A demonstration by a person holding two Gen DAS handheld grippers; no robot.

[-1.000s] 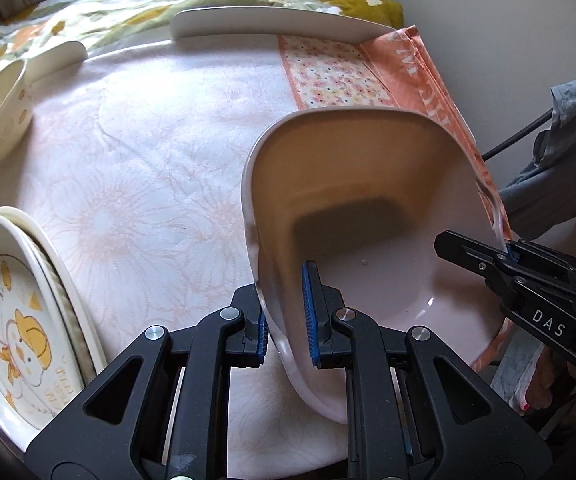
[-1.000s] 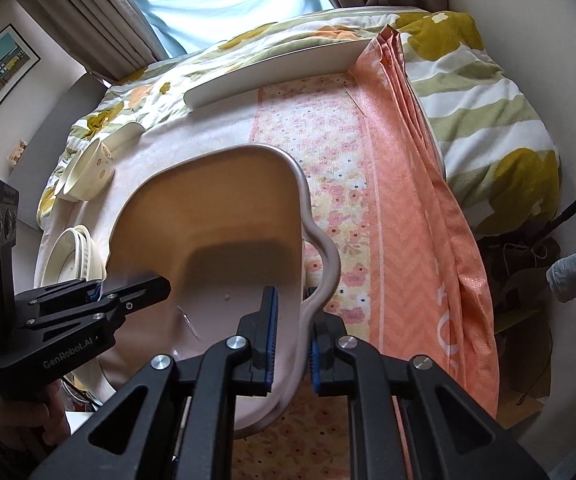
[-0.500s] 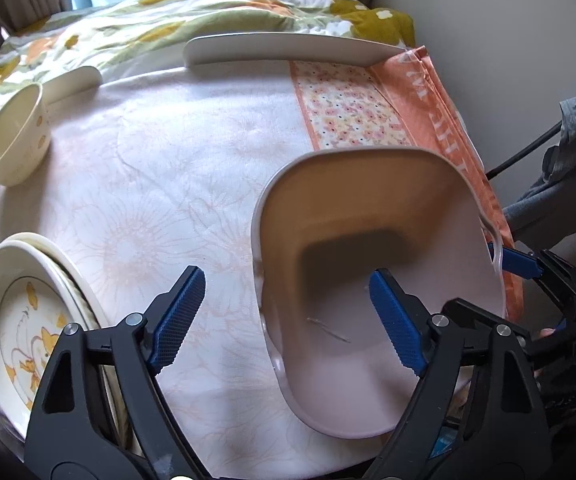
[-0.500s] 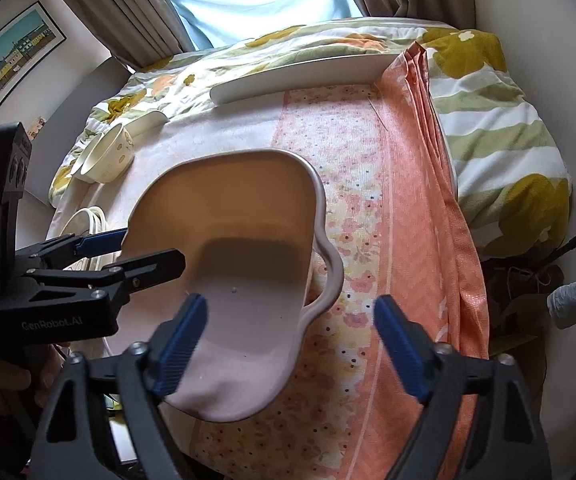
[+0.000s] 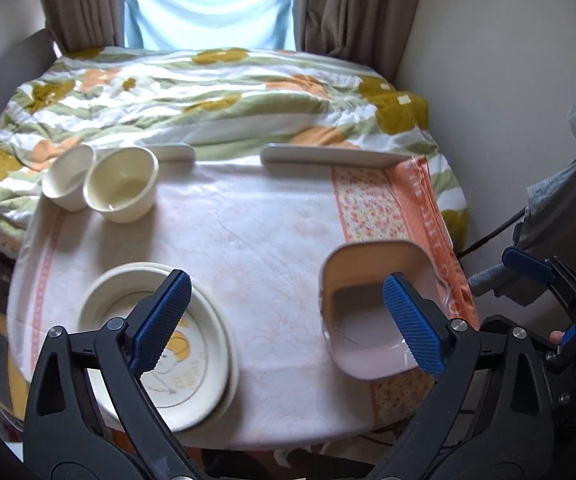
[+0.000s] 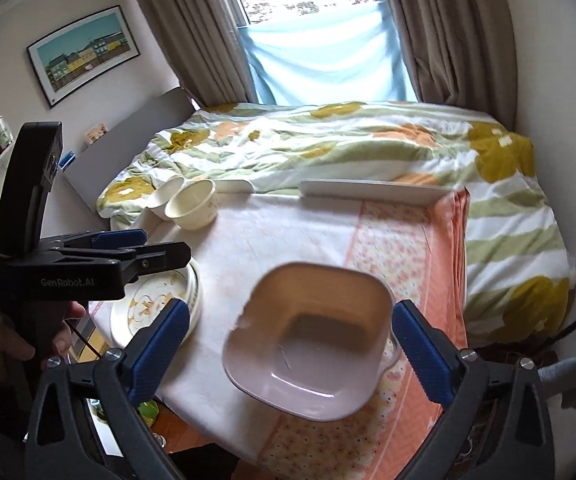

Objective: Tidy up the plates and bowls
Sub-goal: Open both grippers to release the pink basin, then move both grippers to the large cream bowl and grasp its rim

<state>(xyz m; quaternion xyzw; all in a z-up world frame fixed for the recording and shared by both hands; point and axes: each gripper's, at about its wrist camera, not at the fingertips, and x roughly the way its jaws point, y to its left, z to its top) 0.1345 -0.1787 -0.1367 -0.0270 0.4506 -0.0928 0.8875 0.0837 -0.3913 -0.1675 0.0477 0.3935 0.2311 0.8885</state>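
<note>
A pink square basin (image 5: 372, 316) (image 6: 308, 340) rests on the table's right front part. A stack of cream plates (image 5: 192, 344) (image 6: 152, 304) with a duck picture lies at the left front. Two cream bowls (image 5: 122, 190) (image 6: 192, 204) stand side by side at the back left. My left gripper (image 5: 288, 320) is open and empty above the table's front, between plates and basin. My right gripper (image 6: 288, 352) is open and empty, raised above the basin. The left gripper also shows in the right wrist view (image 6: 140, 248).
A small table with a pale floral cloth (image 5: 248, 232) and an orange cloth (image 5: 408, 208) on its right side. A bed with a floral duvet (image 5: 208, 92) lies behind. A wall is close on the right. Curtains (image 6: 440, 32) and a window are at the back.
Both grippers opened and let go of the pink basin, which now rests on the table. Both grippers then pulled back and up, away from it.
</note>
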